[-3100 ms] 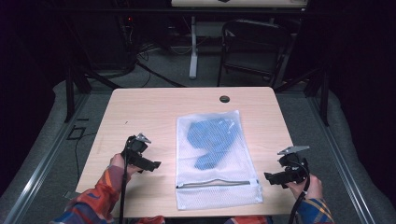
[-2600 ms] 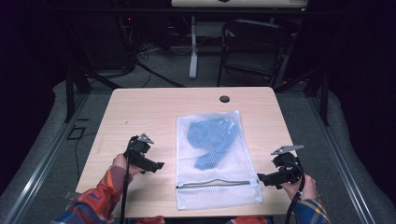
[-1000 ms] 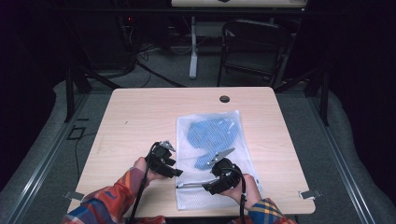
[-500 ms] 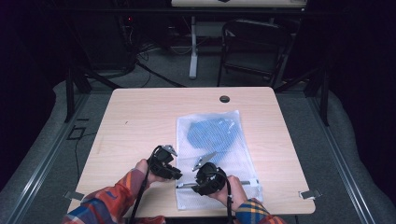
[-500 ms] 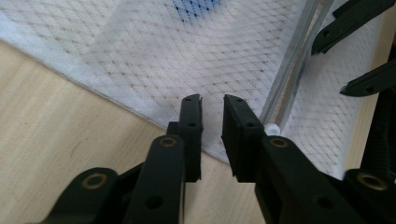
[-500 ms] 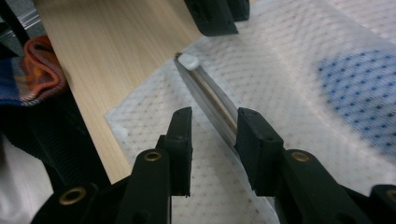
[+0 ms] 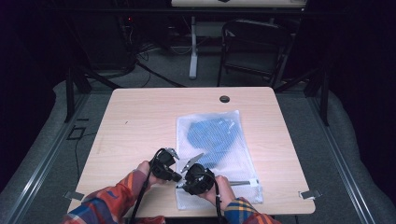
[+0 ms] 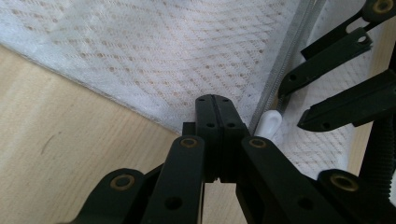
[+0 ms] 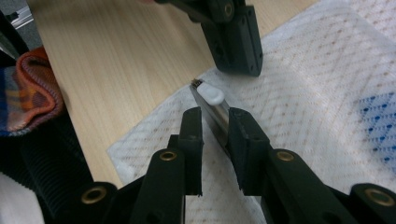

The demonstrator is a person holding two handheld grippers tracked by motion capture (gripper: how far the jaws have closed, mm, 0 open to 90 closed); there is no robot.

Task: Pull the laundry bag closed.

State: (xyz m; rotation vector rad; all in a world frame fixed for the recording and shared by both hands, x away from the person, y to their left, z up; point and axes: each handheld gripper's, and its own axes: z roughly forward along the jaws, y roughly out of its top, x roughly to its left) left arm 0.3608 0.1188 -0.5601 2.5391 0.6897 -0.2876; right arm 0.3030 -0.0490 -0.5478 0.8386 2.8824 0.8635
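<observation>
A white mesh bag (image 7: 212,161) with a blue garment (image 7: 212,135) inside lies on the wooden table (image 7: 140,121). A silvery zipper (image 7: 238,182) runs along its near end. My left gripper (image 8: 212,99) is shut on the bag's edge at the near left corner, next to the white zipper tab (image 8: 270,123). My right gripper (image 9: 215,114) meets it there; its jaws have just been closing and now pinch the zipper (image 9: 215,116) just behind the white tab (image 9: 215,96). In the high view both grippers (image 7: 177,179) (image 7: 183,184) sit tip to tip.
A black grommet hole (image 7: 224,99) sits near the table's far edge. Metal clips (image 7: 308,193) (image 7: 74,195) stick out at the near corners. A dark chair (image 7: 254,42) and a desk leg (image 7: 193,46) stand beyond the table.
The right hand moved left along the bag's near end until it met the left gripper. Both pairs of jaws closed. The left hand stayed put.
</observation>
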